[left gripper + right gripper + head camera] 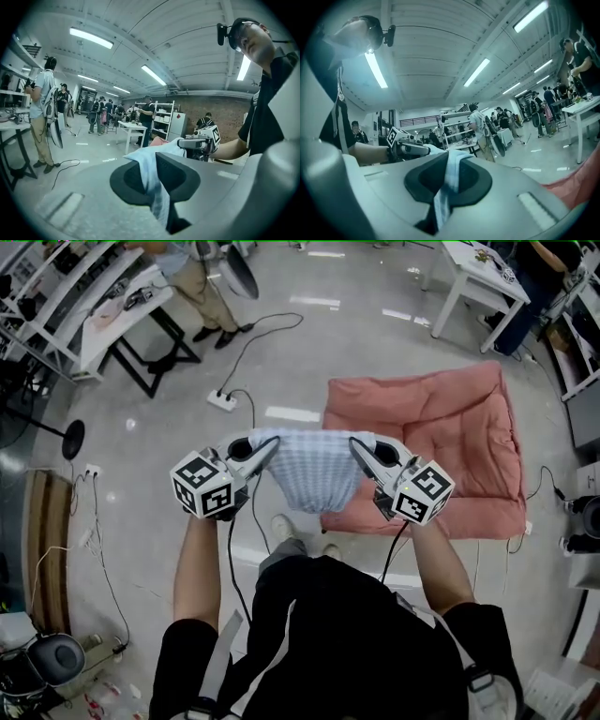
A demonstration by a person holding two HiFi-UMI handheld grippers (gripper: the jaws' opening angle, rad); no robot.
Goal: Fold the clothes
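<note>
Holding the checked cloth (311,474) up in the air, middle of the frame, just in front of the pink mat (450,418) at the right. Looks like getting ready for a fold. Next, probably: lay it flat on the mat. Pinched tight at one top corner by the left gripper (255,450), at the other by the right gripper (362,452).

My pale blue checked cloth (309,472) hangs between left gripper (261,450) and right gripper (362,452); the pink quilted mat (441,427) lies on the floor (131,442) behind it, rightward.
</note>
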